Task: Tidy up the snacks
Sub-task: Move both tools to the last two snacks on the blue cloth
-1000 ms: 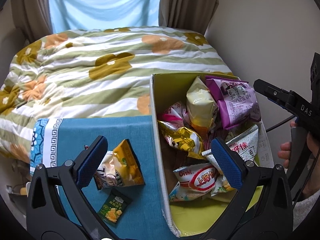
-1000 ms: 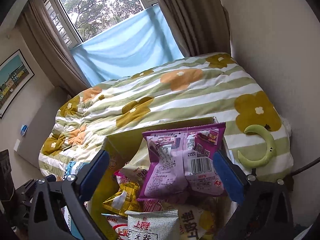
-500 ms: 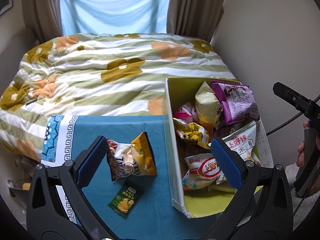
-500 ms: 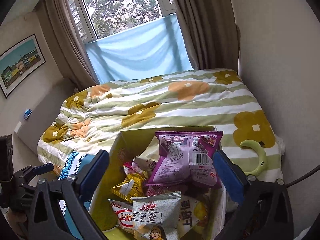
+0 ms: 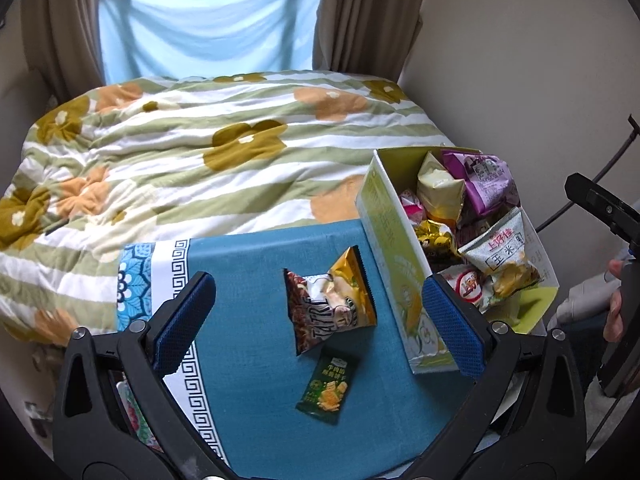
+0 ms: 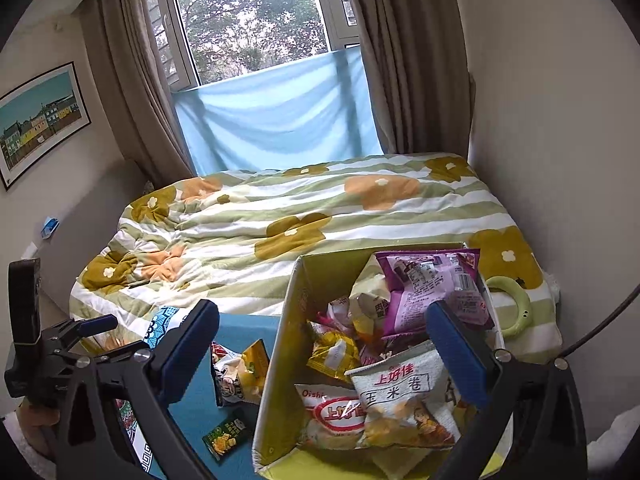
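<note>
A yellow-green cardboard box [image 5: 394,256] [image 6: 280,356] stands on a blue cloth [image 5: 248,280] and holds several snack bags, among them a purple bag [image 5: 486,182] [image 6: 428,284] and a white corn-roll bag [image 6: 404,396]. A gold-and-brown chip bag [image 5: 332,304] [image 6: 240,372] and a small dark green packet [image 5: 326,388] [image 6: 226,438] lie on the cloth left of the box. My left gripper [image 5: 320,320] is open and empty above the two loose packs. My right gripper [image 6: 324,352] is open and empty above the box.
A bed with a flowered green-striped quilt [image 5: 200,152] lies behind the cloth. A wall [image 5: 520,60] is close on the right. A green ring [image 6: 516,308] lies on the quilt beside the box. Curtains and a window [image 6: 256,20] are at the back.
Both grippers have pulled up and back, so the box and loose packs look smaller and lower. The snacks have not moved. Both stay open.
</note>
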